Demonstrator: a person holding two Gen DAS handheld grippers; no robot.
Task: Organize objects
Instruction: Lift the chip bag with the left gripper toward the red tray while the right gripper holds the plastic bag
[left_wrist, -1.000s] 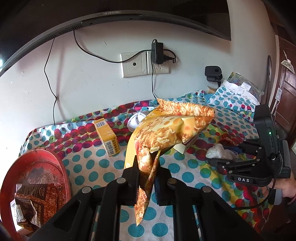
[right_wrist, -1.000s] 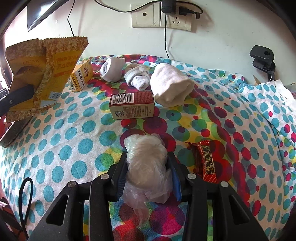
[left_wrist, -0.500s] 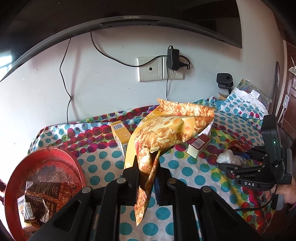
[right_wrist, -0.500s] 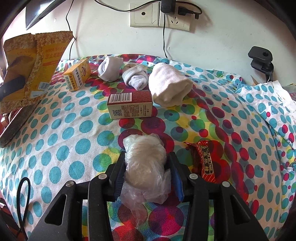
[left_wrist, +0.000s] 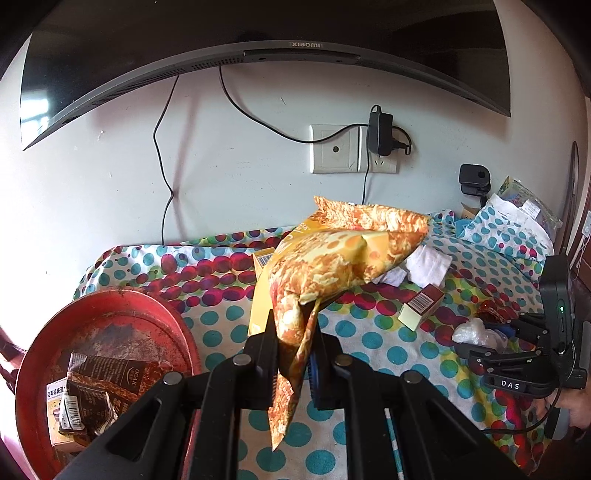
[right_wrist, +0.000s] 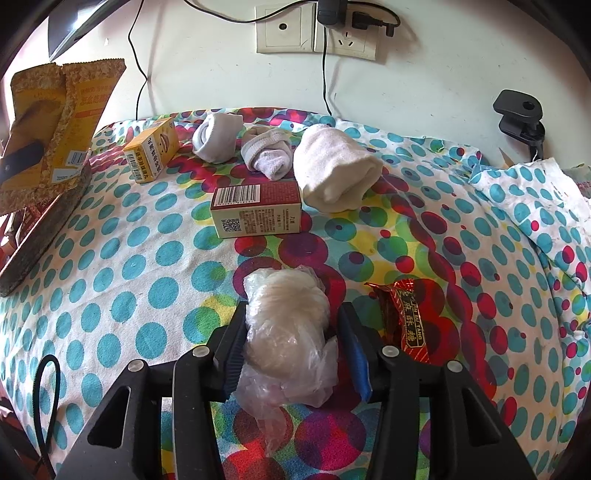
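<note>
My left gripper (left_wrist: 293, 332) is shut on the lower corner of a yellow-orange snack bag (left_wrist: 332, 258) and holds it in the air, right of the red round tray (left_wrist: 110, 321). In the right wrist view the same snack bag (right_wrist: 55, 122) hangs at the far left. My right gripper (right_wrist: 292, 308) points down at the dotted cloth. Its jaws are opening around a clear plastic bag of white stuff (right_wrist: 284, 332), which lies on the cloth between them. A dark gap shows beside the right pad.
The tray holds brown wrappers (left_wrist: 99, 384). On the cloth lie a red-and-cream box (right_wrist: 256, 210), a yellow box (right_wrist: 151, 155), two rolled socks (right_wrist: 218, 136), a rolled white towel (right_wrist: 336, 173) and a red candy wrapper (right_wrist: 406, 321). Behind are a wall socket and cables.
The left gripper has carried the snack bag leftward and a little up, bringing the red tray further into view. The right jaws have widened slightly around the plastic bag.
</note>
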